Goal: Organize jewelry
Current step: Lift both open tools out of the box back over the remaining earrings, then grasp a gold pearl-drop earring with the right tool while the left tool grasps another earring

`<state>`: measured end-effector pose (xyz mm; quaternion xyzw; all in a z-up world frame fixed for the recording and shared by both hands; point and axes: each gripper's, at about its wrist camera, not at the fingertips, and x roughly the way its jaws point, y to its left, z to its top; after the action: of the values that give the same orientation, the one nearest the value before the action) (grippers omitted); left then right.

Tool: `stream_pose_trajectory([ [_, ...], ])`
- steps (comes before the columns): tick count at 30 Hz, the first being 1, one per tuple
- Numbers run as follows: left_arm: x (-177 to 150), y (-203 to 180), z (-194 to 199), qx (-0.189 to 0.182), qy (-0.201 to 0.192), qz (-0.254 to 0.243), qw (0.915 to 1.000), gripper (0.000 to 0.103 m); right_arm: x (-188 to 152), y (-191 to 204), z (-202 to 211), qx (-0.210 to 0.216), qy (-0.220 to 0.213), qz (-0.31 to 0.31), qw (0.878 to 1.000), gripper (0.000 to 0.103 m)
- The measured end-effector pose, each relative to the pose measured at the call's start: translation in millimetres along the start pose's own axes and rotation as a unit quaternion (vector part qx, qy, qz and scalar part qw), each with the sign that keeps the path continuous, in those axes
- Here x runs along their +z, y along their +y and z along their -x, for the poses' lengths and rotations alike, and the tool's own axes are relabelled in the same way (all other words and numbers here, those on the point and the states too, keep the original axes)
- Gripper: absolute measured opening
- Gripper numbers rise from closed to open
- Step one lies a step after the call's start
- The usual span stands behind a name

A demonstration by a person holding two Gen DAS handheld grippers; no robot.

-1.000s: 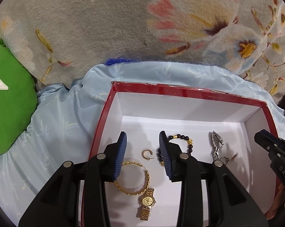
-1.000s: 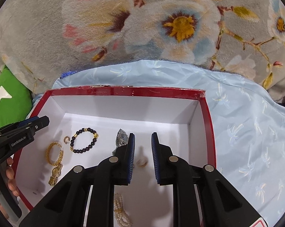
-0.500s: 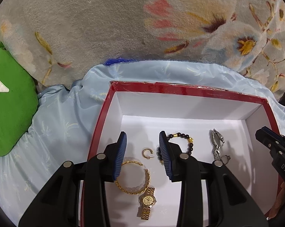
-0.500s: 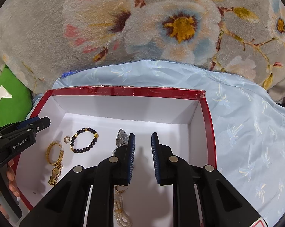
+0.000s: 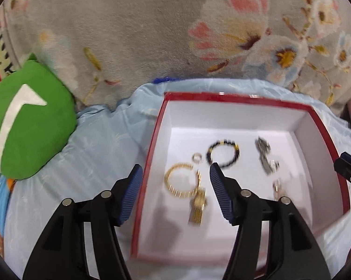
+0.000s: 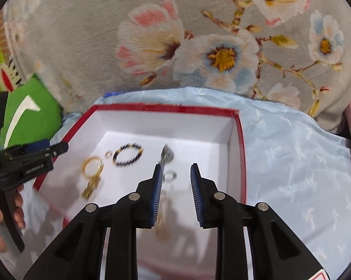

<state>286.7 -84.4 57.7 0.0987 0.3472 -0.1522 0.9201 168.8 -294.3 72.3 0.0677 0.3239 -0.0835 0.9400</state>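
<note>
The red box (image 5: 152, 163) held a gold bangle (image 5: 181, 180), watch (image 5: 198, 206) and bead bracelet (image 5: 223, 154); left gripper (image 5: 175, 175) and right gripper (image 6: 175, 175) both gaped empty.

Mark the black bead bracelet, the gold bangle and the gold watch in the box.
black bead bracelet (image 5: 223, 154): left wrist view, point on the lower left arc of beads.
gold bangle (image 5: 182, 180): left wrist view, point on the lower left rim.
gold watch (image 5: 197, 206): left wrist view, point on the band.

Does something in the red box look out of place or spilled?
Nothing stands out. The bangle, watch, bead bracelet, small ring and silver piece all lie inside the red box. Blur hides small details.
</note>
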Motion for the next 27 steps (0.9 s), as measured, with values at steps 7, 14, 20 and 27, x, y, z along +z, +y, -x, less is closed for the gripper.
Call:
stream_pose_trajectory([
  [7, -96.9, 12.7, 52.7, -0.034, 0.053, 0.0, 0.998, 0.068, -116.9, 21.1, 51.4, 0.026, 0.059, 0.007, 0.998, 0.032],
  [14, -164.6, -12.9, 59.9, -0.066, 0.095, -0.014, 0.9933, 0.067, -173.5, 46.8, 57.8, 0.054, 0.093, 0.004, 0.994, 0.032],
  [20, -183.8, -36.3, 53.1, -0.05, 0.1, -0.029, 0.9934, 0.067, -184.6, 52.7, 50.3, 0.051, 0.1, 0.003, 0.994, 0.032],
  [27, -192.5, -41.8, 48.7, -0.045, 0.094, -0.022, 0.9943, 0.067, -190.0, 58.5, 43.5, 0.044, 0.102, 0.008, 0.994, 0.032],
])
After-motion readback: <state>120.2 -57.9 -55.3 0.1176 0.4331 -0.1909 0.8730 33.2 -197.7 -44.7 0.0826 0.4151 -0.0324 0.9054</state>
